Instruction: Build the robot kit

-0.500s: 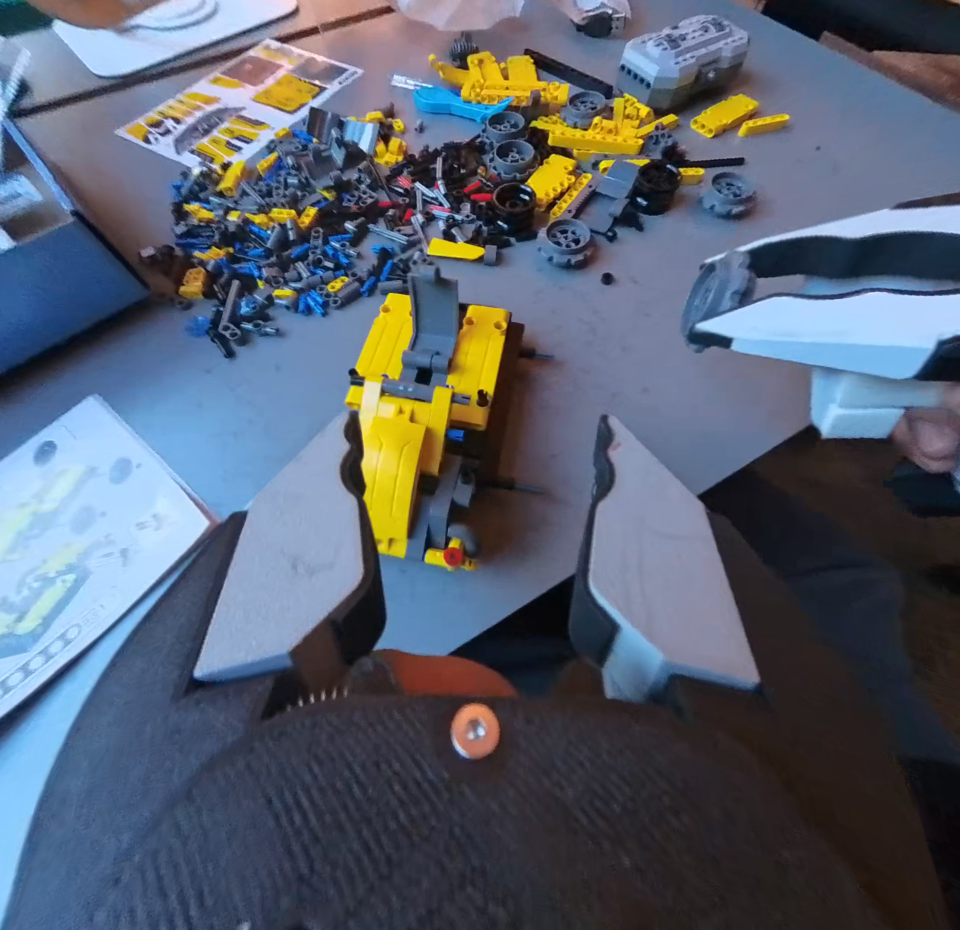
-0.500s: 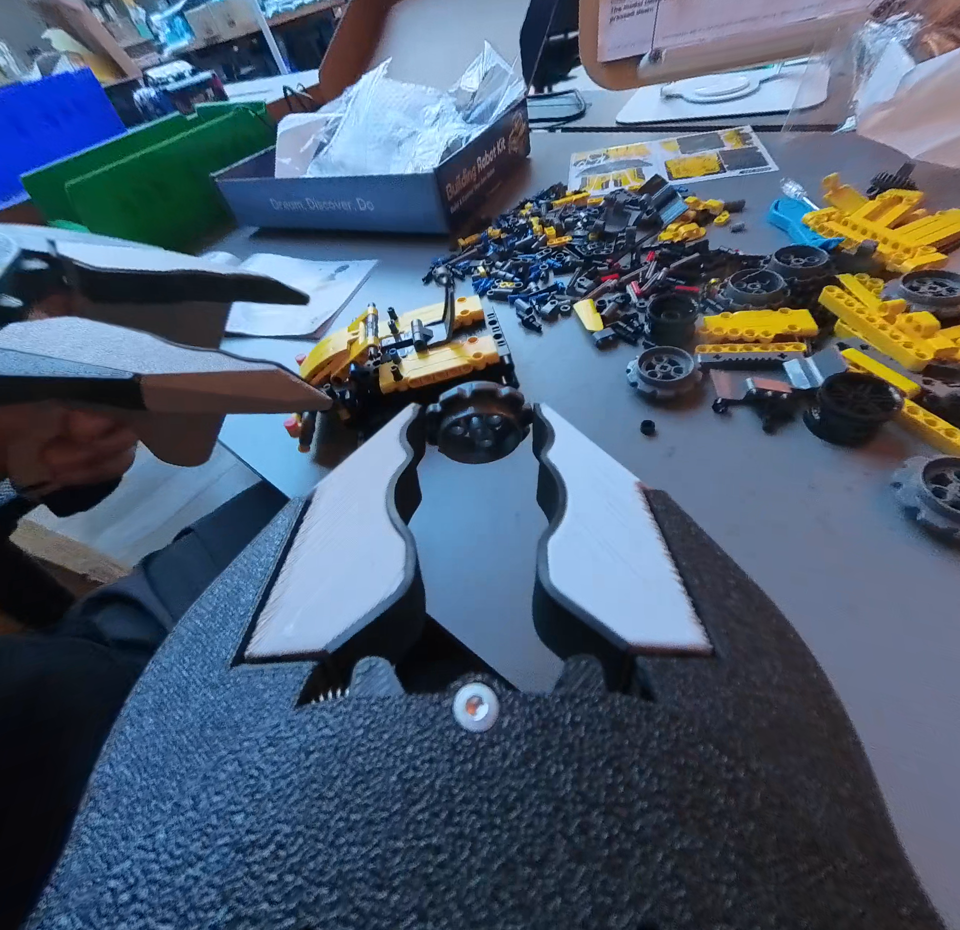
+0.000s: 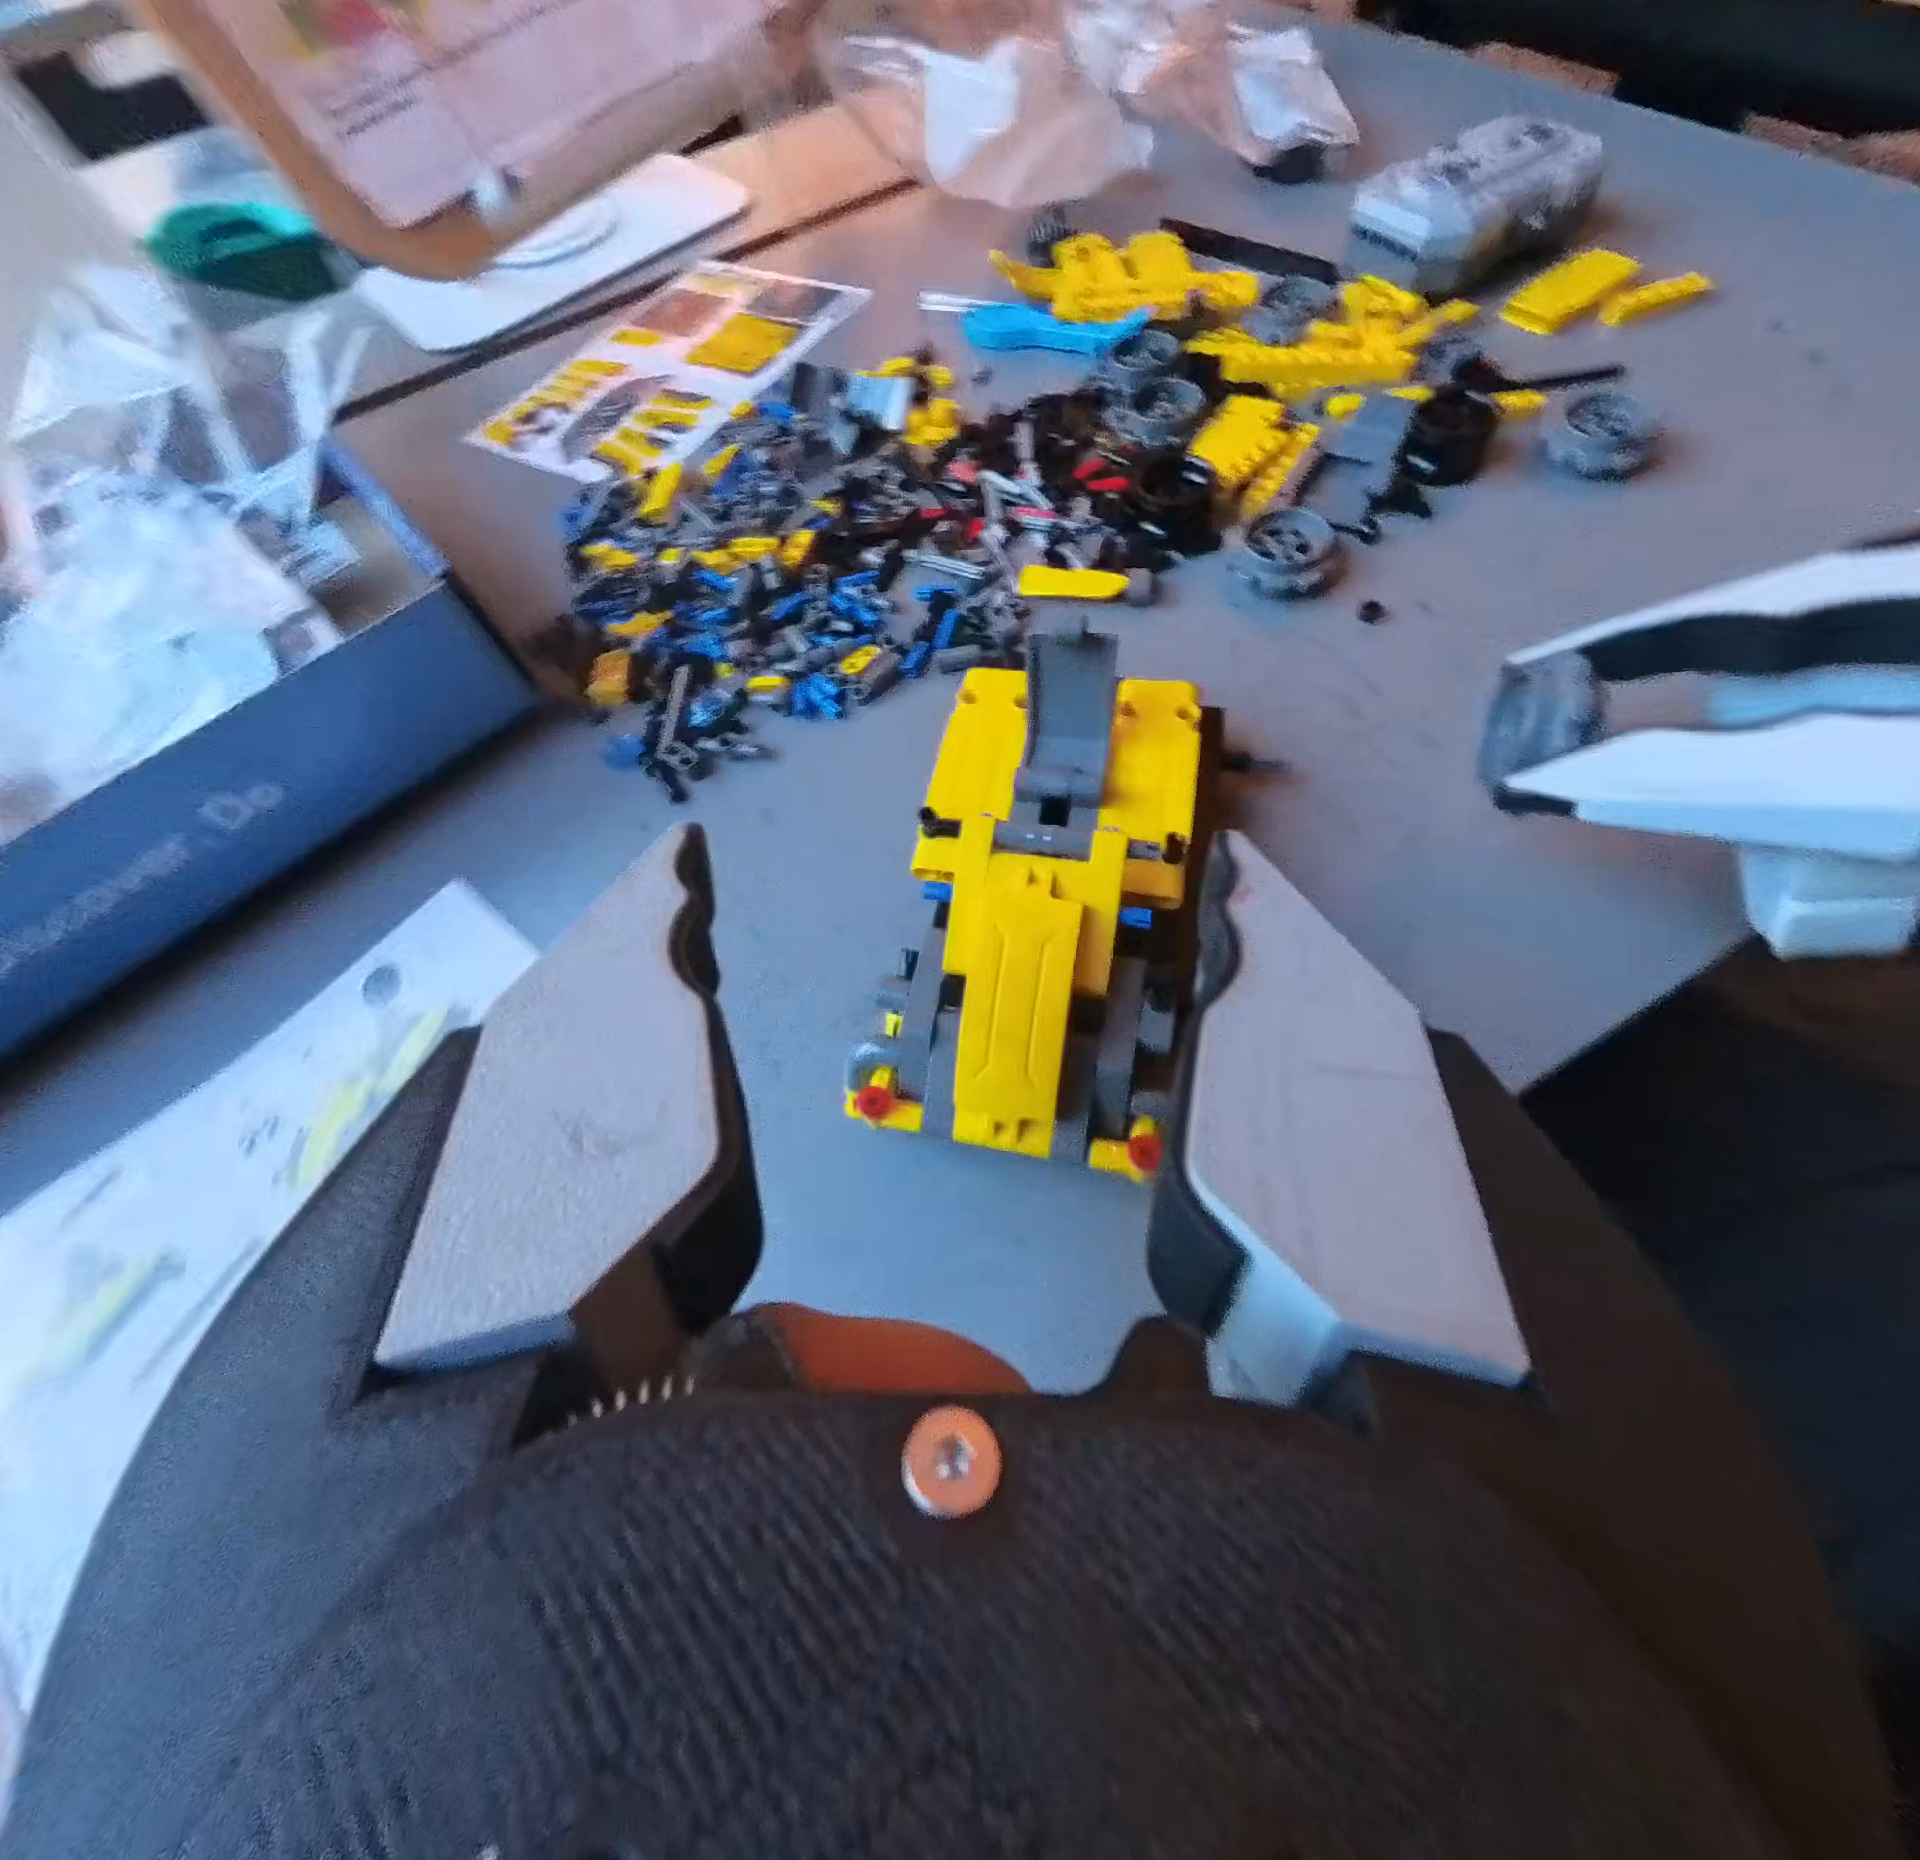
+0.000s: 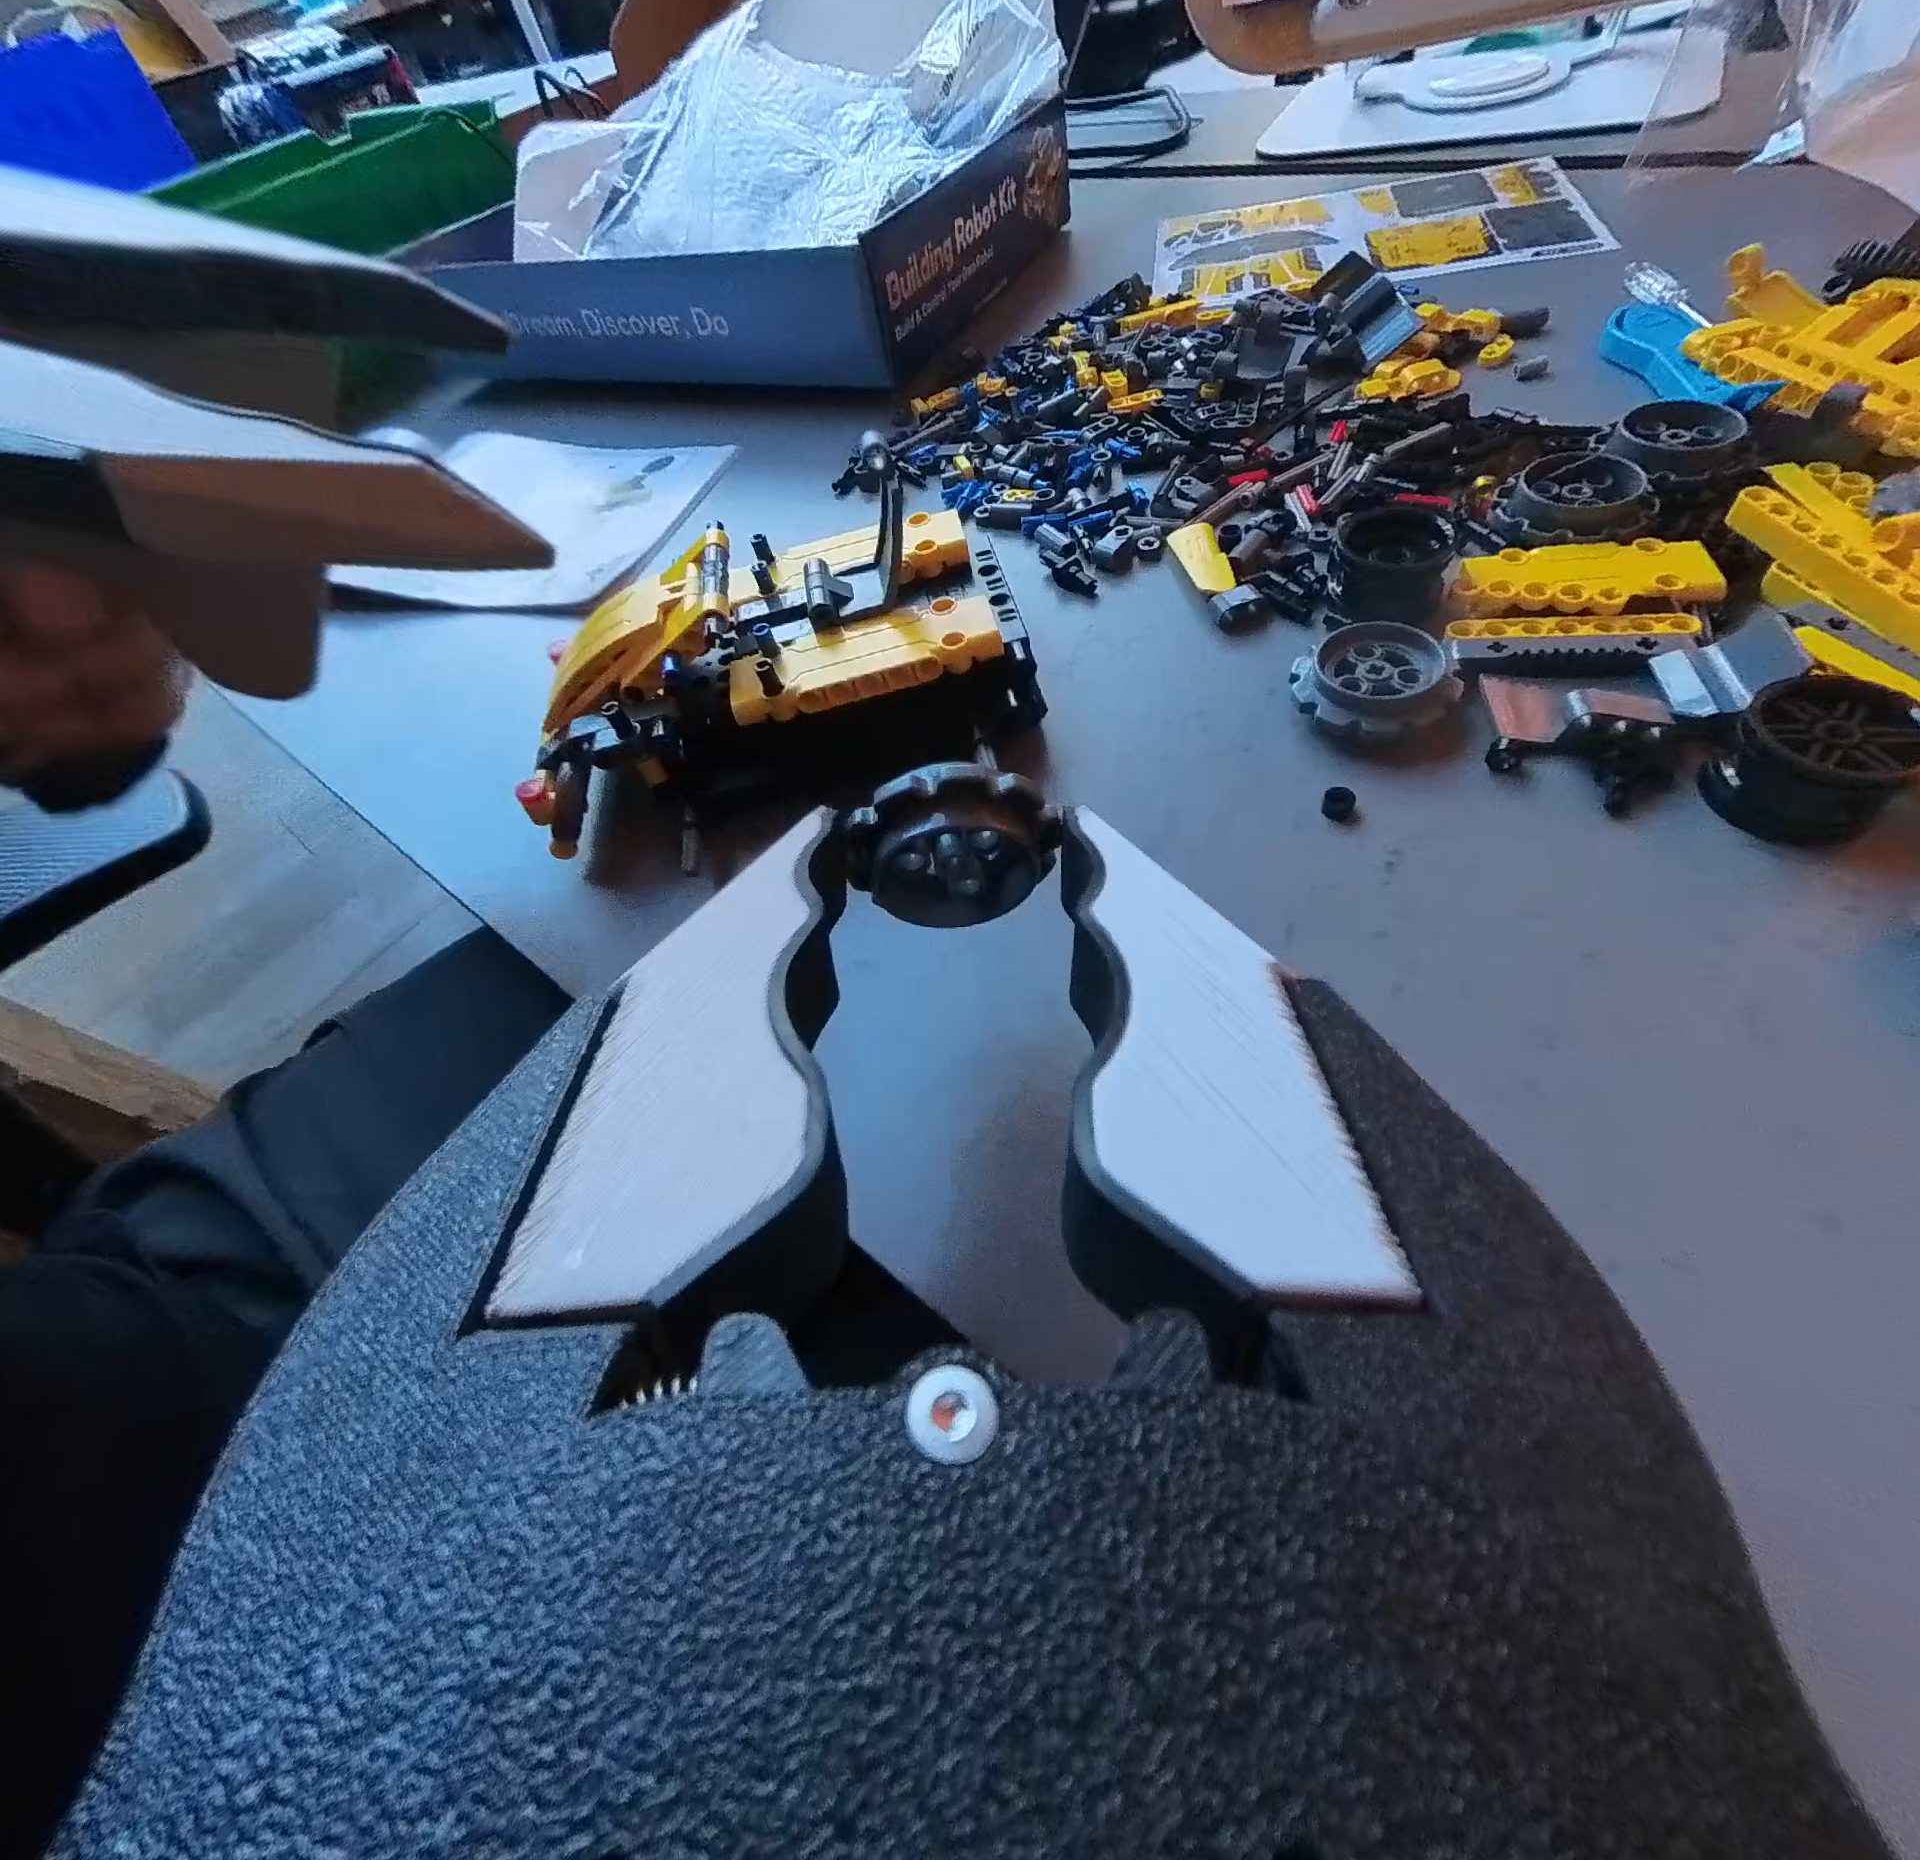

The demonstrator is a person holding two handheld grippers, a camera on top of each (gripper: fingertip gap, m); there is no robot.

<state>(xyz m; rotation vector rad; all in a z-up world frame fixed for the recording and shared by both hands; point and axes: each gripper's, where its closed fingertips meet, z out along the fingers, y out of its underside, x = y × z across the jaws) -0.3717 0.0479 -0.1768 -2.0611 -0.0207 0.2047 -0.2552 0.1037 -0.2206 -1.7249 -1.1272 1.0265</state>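
A part-built yellow and grey brick car (image 3: 1039,927) lies on the grey table (image 3: 1455,927). My left gripper (image 3: 951,865) is open and empty, with the car between its fingers, close to the right finger (image 3: 1309,1062). My right gripper (image 4: 948,828) is shut on a dark wheel hub (image 4: 951,860) and holds it just beside the car (image 4: 800,647), near a black axle pin sticking out of its side. The right gripper with the hub (image 3: 1538,724) also shows at the right of the left wrist view. The left gripper (image 4: 520,444) shows at the left of the right wrist view.
A heap of small loose parts (image 4: 1195,439) lies behind the car, with wheels (image 4: 1371,678) and yellow beams (image 4: 1590,574) to the right. A blue box (image 4: 727,314) holding plastic bags stands at the back left. An instruction booklet (image 3: 208,1135) lies near the table's front edge.
My left gripper has shifted left, so the car now sits between its fingers instead of against the left finger. My right gripper still holds the hub and has come closer to the car's side.
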